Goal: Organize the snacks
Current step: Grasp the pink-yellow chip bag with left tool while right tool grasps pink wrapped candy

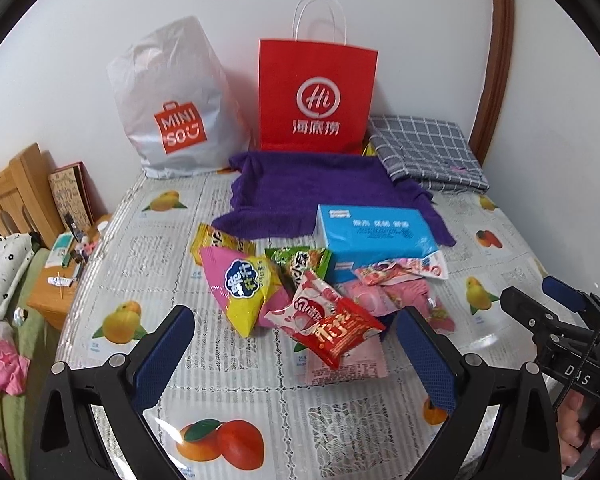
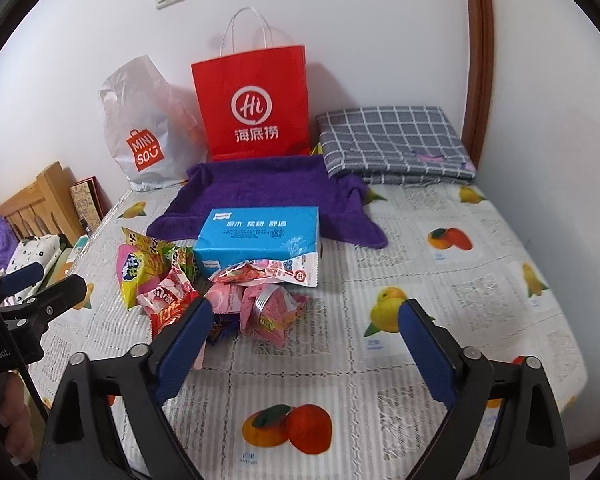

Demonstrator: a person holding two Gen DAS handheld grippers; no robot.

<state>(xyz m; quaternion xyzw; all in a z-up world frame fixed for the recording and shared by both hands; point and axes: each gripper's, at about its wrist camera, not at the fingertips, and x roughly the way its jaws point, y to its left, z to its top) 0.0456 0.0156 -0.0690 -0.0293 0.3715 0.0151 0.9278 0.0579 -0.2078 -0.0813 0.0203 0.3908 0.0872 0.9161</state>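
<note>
Both grippers hang low over the table point(image 1: 148, 248), and each camera sees its own black arms and blue pads nearest. On the left gripper point(image 1: 296, 350) the fingers point(image 1: 164, 354) are spread wide with nothing clamped; a red packet point(image 1: 332, 328) lies on the cloth in the gap between them, and I cannot tell whether a pad touches it. The right gripper point(image 2: 306, 338) is also released, its fingers point(image 2: 184, 344) well apart over bare cloth, with the left one's pad at the near edge of the snack pile.

Largest is the table, covered by a pale cloth printed with fruit. At its back, against the white wall, stand a white bag point(image 1: 172, 100) on the left and a red bag point(image 1: 318, 96) upright beside it. A folded grey checked cloth point(image 1: 424, 152) lies in the far right corner. A purple towel point(image 1: 320, 196) is spread in front of the red bag.

A blue tissue pack point(image 1: 374, 240) lies on the towel's near edge. The snacks are heaped just in front of and left of that pack, near the table's middle: a pink-and-yellow bag point(image 1: 240, 288) at the left, a green packet point(image 1: 300, 260) behind it, the red packet in front, a flat pink packet point(image 1: 340, 364) beneath it, and a pink-and-white wrapper point(image 1: 404, 270) leaning on the tissue pack. From the right wrist, a crumpled pink pouch point(image 2: 272, 308) sits at the heap's near side.

A wooden headboard point(image 1: 16, 196) shows beyond the table's left edge.
</note>
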